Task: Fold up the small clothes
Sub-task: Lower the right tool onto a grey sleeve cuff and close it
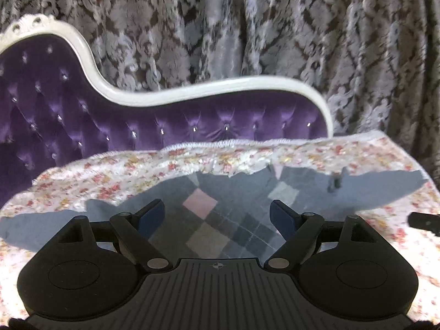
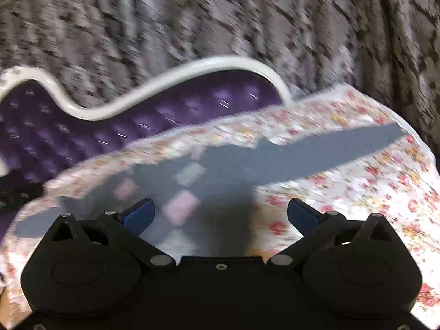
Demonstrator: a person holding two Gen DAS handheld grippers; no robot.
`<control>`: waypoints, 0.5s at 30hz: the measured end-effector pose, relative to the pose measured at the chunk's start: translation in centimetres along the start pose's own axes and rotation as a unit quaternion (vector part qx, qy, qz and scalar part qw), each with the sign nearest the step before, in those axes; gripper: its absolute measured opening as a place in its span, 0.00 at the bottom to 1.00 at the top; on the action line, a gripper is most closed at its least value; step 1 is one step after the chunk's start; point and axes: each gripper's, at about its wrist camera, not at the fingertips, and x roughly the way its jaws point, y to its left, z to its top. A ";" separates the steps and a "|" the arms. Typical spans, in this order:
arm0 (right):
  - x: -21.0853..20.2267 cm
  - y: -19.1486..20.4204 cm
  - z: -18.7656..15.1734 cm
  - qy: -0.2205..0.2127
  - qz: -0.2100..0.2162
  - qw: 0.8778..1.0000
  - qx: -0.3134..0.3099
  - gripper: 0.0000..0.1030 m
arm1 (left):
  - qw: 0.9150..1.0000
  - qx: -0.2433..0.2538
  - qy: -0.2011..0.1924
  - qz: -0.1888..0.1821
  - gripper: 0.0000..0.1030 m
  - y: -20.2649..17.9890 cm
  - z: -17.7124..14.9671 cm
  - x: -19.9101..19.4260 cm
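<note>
A small grey sweater (image 1: 308,192) with pink, pale and dark diamond patches on its chest lies flat on a floral cloth (image 1: 123,170), sleeves spread left and right. My left gripper (image 1: 217,206) hovers over the chest patches, open, with nothing between its blue pads. The right wrist view is motion-blurred. In it the same sweater (image 2: 233,165) stretches one sleeve to the upper right. My right gripper (image 2: 220,203) stands open above the sweater's lower body and its right edge, holding nothing. A small dark bit (image 1: 337,183) sits on the sweater near the right shoulder.
A purple tufted sofa back (image 1: 68,110) with a white carved frame rises just behind the floral cloth (image 2: 357,192). A patterned grey curtain (image 1: 247,27) hangs behind it. A dark object (image 1: 425,221) pokes in at the right edge.
</note>
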 end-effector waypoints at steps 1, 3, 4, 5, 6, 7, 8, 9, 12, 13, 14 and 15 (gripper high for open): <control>1.0 -0.8 0.0 0.003 -0.009 1.000 0.005 0.99 | 1.000 -0.001 0.010 0.004 0.81 -0.1 -0.1 1.5; 3.4 -2.8 0.0 0.011 -0.020 1.000 0.017 0.99 | 1.000 -0.005 0.025 0.008 0.81 0.2 -0.5 4.0; 4.3 -3.8 0.1 0.013 -0.024 0.999 0.025 0.99 | 0.999 -0.008 0.030 0.010 0.81 0.3 -0.8 5.3; 5.2 -4.8 0.1 0.015 -0.030 0.999 0.033 0.99 | 0.999 -0.007 0.033 0.014 0.81 0.2 -1.0 6.4; 6.1 -5.8 0.2 0.017 -0.033 0.999 0.038 0.99 | 0.999 -0.005 0.037 0.020 0.81 0.2 -1.3 7.4; 7.1 -6.8 0.2 0.019 -0.038 0.998 0.041 0.98 | 0.999 -0.001 0.042 0.026 0.81 0.1 -1.5 8.5; 7.9 -7.7 0.3 0.020 -0.045 0.998 0.044 0.94 | 0.998 0.001 0.046 0.032 0.81 0.1 -1.7 9.5; 8.6 -8.6 0.4 0.021 -0.056 0.997 0.048 0.86 | 0.998 0.001 0.051 0.036 0.81 0.1 -1.8 10.6; 11.0 -11.3 0.8 0.031 -0.079 0.995 0.061 0.77 | 0.997 -0.012 0.069 0.041 0.81 0.5 -1.9 13.3; 11.6 -12.2 1.1 0.032 -0.086 0.993 0.070 0.77 | 0.996 -0.019 0.076 0.041 0.81 0.7 -2.0 14.3; 12.1 -13.2 1.3 0.030 -0.094 0.992 0.080 0.77 | 0.995 -0.028 0.082 0.040 0.81 0.8 -2.1 15.1; 12.5 -14.2 1.5 0.025 -0.097 0.991 0.090 0.76 | 0.995 -0.037 0.088 0.038 0.81 1.1 -2.2 15.8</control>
